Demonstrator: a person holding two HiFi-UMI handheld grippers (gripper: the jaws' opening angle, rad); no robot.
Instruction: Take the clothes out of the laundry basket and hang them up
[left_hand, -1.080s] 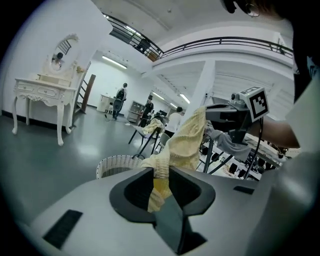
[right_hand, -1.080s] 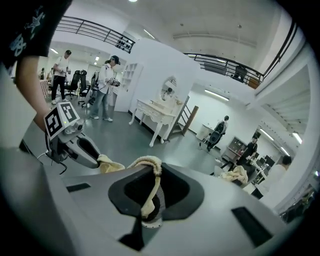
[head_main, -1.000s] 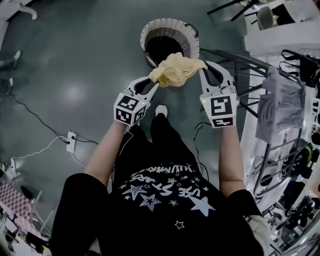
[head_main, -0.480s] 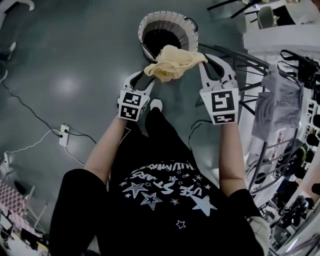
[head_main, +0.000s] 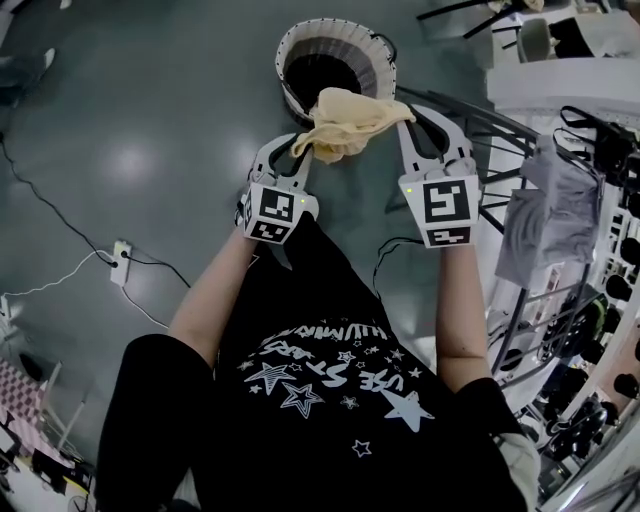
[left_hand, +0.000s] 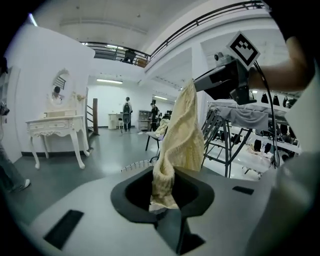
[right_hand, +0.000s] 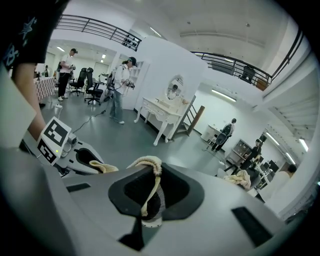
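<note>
A yellow knit garment hangs bunched between my two grippers, above the white laundry basket. My left gripper has just been closing and now pinches the garment's lower left end, which rises from the jaws towards the other gripper. My right gripper is shut on the garment's right edge, and a thin rolled hem runs down into its jaws. The basket's dark inside shows no clothes from here.
A metal drying rack stands to the right with a grey garment hung on it. A power strip and cables lie on the floor at left. People, white furniture and chairs stand farther off in the room.
My left gripper rolled, sank a little and took a new hold lower on the garment's left end. My right gripper kept still.
</note>
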